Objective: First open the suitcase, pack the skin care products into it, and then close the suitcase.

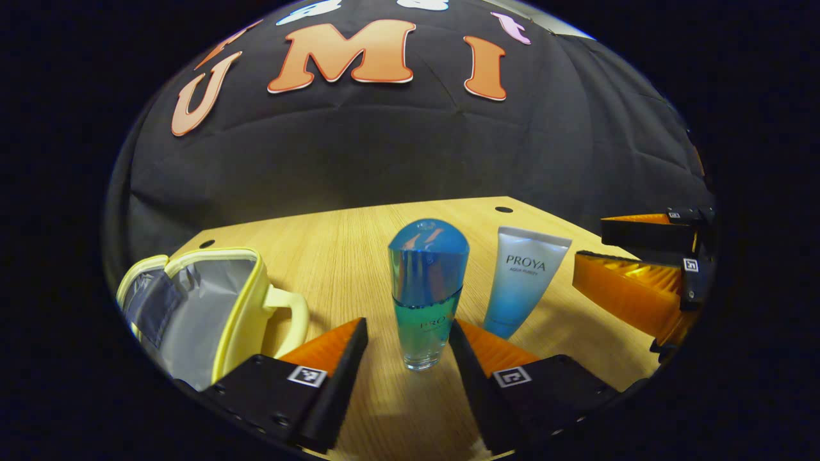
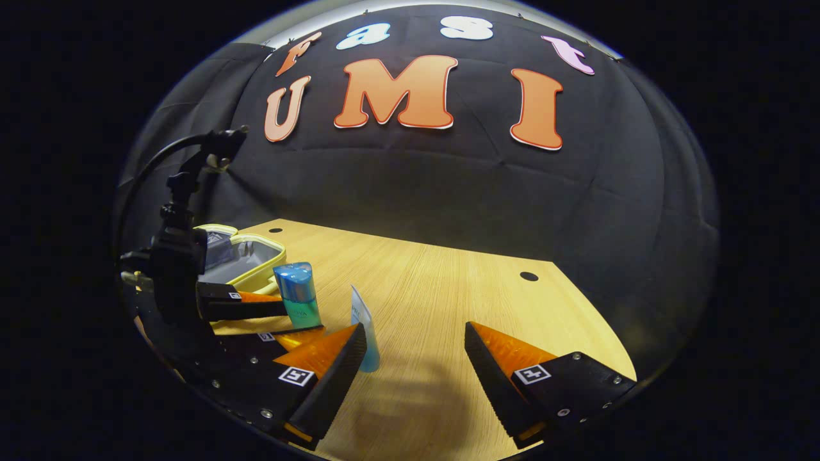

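Left gripper point(image 1: 410, 349) spread wide around the upright blue-capped glass bottle point(image 1: 426, 294) — standing between the fingers, no clear contact on either side. Just beyond the right finger, a white-and-blue tube point(image 1: 522, 282) on the wooden table point(image 1: 346, 250). Off past the left finger, the small yellow suitcase point(image 1: 198, 307), lid open, grey lining showing.

Right gripper point(image 2: 416, 358) parted over bare tabletop, nothing between the fingers — tube point(image 2: 364, 326) just beyond its left finger, bottle point(image 2: 298, 294) farther left.

Both jaws spread wide: left hand-held gripper point(image 1: 409, 342) low, right hand-held gripper point(image 2: 415, 352) beside it.
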{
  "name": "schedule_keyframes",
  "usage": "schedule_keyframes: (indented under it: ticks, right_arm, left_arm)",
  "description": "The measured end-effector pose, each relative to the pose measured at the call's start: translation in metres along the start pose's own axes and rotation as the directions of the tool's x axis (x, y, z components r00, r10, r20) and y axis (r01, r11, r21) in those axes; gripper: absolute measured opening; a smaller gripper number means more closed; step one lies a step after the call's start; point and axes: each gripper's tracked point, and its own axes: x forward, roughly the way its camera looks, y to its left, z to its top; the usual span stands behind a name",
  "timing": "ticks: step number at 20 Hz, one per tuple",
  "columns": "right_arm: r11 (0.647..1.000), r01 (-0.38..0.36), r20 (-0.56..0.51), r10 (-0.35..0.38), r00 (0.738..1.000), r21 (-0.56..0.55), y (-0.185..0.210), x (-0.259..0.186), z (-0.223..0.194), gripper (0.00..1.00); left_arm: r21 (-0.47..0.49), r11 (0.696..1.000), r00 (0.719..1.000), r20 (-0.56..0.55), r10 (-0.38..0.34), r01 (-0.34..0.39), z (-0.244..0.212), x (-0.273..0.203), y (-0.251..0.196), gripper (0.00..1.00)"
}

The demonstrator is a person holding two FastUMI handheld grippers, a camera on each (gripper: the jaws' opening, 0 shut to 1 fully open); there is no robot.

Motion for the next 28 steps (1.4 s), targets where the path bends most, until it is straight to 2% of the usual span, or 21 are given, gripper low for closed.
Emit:
schedule_keyframes:
  ticks: [1, 2, 4, 9, 15, 17, 21, 22, 24, 25, 26, 28]
  right_arm:
    - [1.0, -0.011, -0.009, 0.012, 1.0, 0.002, 0.003, 0.002, -0.004, 0.98]
    - [1.0, -0.023, -0.022, 0.023, 0.999, 0.002, 0.004, 0.005, -0.011, 0.97]
    - [0.999, -0.051, -0.039, 0.051, 0.998, -0.004, 0.011, 0.007, -0.02, 0.98]
    - [0.992, -0.123, -0.082, 0.122, 0.989, -0.001, 0.026, 0.025, -0.036, 0.94]
    - [0.982, -0.186, -0.106, 0.183, 0.977, -0.023, 0.047, 0.049, -0.039, 0.82]
    - [0.978, -0.209, -0.13, 0.205, 0.97, -0.017, 0.055, 0.053, -0.044, 0.71]
    - [0.972, -0.234, -0.167, 0.229, 0.959, -0.007, 0.065, 0.053, -0.047, 0.42]
    - [0.969, -0.245, -0.178, 0.242, 0.954, 0.002, 0.068, 0.052, -0.046, 0.41]
    - [0.966, -0.258, -0.16, 0.258, 0.953, 0.019, 0.071, 0.045, -0.028, 0.39]
    - [0.964, -0.265, -0.149, 0.266, 0.952, 0.021, 0.071, 0.041, -0.016, 0.34]
    - [0.963, -0.27, -0.134, 0.27, 0.953, 0.02, 0.071, 0.036, -0.003, 0.39]
    - [0.957, -0.287, -0.109, 0.288, 0.951, 0.025, 0.071, 0.026, 0.025, 0.39]
  left_arm:
    - [-0.002, 1.0, 1.0, 0.001, -0.003, 0.003, 0.001, 0.003, -0.001, 0.76]
    - [-0.005, 1.0, 1.0, 0.003, -0.022, 0.022, 0.003, 0.006, -0.005, 0.63]
    - [0.0, 1.0, 1.0, 0.009, -0.005, 0.005, 0.002, 0.011, -0.003, 0.46]
    - [-0.022, 0.999, 0.999, 0.022, 0.029, -0.028, 0.011, 0.002, 0.009, 0.46]
    - [-0.045, 0.997, 0.994, 0.09, 0.063, -0.059, 0.061, -0.018, 0.02, 0.46]
    - [-0.051, 0.996, 0.991, 0.112, 0.076, -0.07, 0.078, -0.026, 0.027, 0.46]
    - [-0.017, 0.994, 0.985, 0.132, 0.113, -0.112, 0.101, -0.045, 0.043, 0.46]
    - [-0.019, 0.992, 0.983, 0.134, 0.126, -0.124, 0.107, -0.05, 0.048, 0.46]
    - [-0.018, 0.988, 0.978, 0.143, 0.152, -0.151, 0.119, -0.061, 0.058, 0.46]
    - [-0.018, 0.986, 0.975, 0.149, 0.165, -0.164, 0.126, -0.069, 0.061, 0.46]
    - [-0.017, 0.984, 0.972, 0.154, 0.177, -0.176, 0.134, -0.076, 0.065, 0.46]
    - [-0.016, 0.98, 0.967, 0.163, 0.197, -0.197, 0.15, -0.095, 0.073, 0.47]
